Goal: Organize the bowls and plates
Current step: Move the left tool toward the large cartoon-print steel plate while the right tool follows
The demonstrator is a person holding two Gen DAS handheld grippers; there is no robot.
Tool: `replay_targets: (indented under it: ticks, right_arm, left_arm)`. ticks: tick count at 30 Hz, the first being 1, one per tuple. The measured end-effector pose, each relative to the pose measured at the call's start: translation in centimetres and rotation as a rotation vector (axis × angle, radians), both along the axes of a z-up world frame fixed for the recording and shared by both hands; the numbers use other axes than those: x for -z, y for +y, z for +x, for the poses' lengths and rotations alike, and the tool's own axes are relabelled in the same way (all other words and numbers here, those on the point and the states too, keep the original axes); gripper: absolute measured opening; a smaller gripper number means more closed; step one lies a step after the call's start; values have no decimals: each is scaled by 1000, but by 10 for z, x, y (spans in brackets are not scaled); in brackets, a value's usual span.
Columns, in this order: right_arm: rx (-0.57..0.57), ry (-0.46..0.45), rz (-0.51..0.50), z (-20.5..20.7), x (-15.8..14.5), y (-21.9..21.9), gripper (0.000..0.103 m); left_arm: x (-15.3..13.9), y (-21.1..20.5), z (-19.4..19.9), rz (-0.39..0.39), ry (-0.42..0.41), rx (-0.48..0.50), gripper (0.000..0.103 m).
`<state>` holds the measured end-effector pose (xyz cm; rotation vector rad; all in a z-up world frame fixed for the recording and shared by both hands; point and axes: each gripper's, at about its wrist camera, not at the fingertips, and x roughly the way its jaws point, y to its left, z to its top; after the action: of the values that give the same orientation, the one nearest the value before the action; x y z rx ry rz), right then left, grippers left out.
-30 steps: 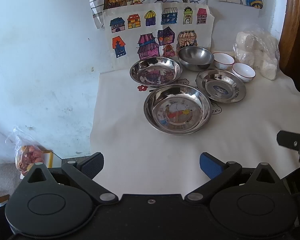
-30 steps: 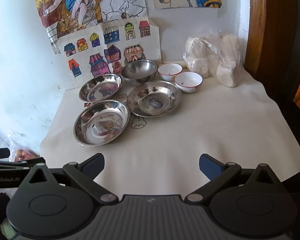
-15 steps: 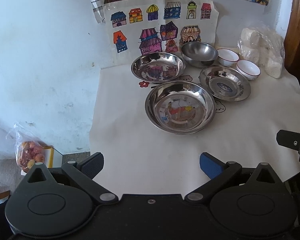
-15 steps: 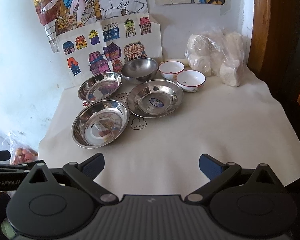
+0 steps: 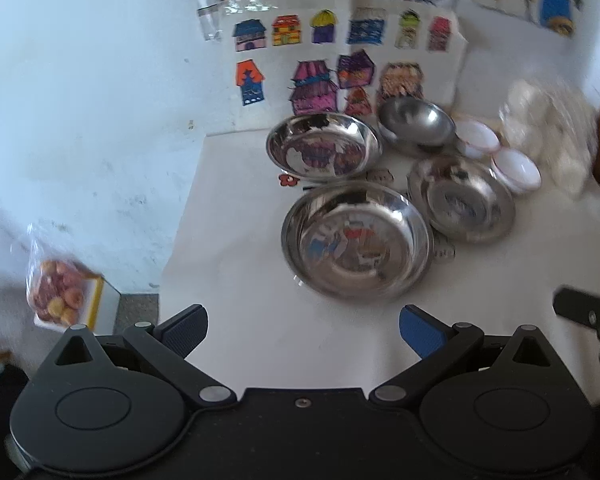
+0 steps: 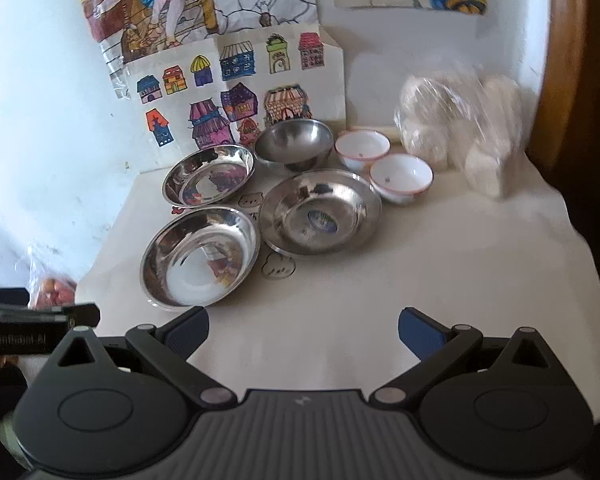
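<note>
Three steel plates sit on the white-covered table: a near plate (image 5: 356,244) (image 6: 200,256), a far left plate (image 5: 324,146) (image 6: 210,176) and a right plate with a blue label (image 5: 462,200) (image 6: 320,212). A steel bowl (image 5: 416,124) (image 6: 294,144) stands behind them. Two white bowls with red rims (image 5: 478,138) (image 5: 516,168) (image 6: 362,148) (image 6: 400,176) stand to its right. My left gripper (image 5: 302,330) is open and empty, just short of the near plate. My right gripper (image 6: 302,330) is open and empty, in front of the plates.
A clear bag of white lumps (image 5: 548,136) (image 6: 464,124) stands at the back right by a wooden frame (image 6: 564,60). Coloured drawings (image 6: 236,80) hang on the wall behind. A bag of fruit (image 5: 58,294) lies on the floor left of the table's left edge.
Both grippers have moved forward toward the dishes, which now look larger and closer. Both stay open. No dish has moved.
</note>
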<state>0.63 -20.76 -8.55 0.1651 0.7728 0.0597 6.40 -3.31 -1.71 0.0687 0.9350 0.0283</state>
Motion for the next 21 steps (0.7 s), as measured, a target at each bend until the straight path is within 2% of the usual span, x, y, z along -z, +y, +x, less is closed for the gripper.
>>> replay_targets:
  ticks: [4,8,14,21]
  right_arm:
    - [-74,-14,-25,21,-3,-24,103]
    - [-121,-9,-33,39,-8,-47,103]
    - [-172,15,19,50,1,-63,103]
    - [-205,41,73,68,15,-50,103]
  left_arm:
    - [1,-12,16,-33,-10,-116,102]
    - [2,-29,23,-6,29,-176,102]
    - [0,-44,35,92,82,-186,102]
    - [2,-27,64,161,117,-170,102]
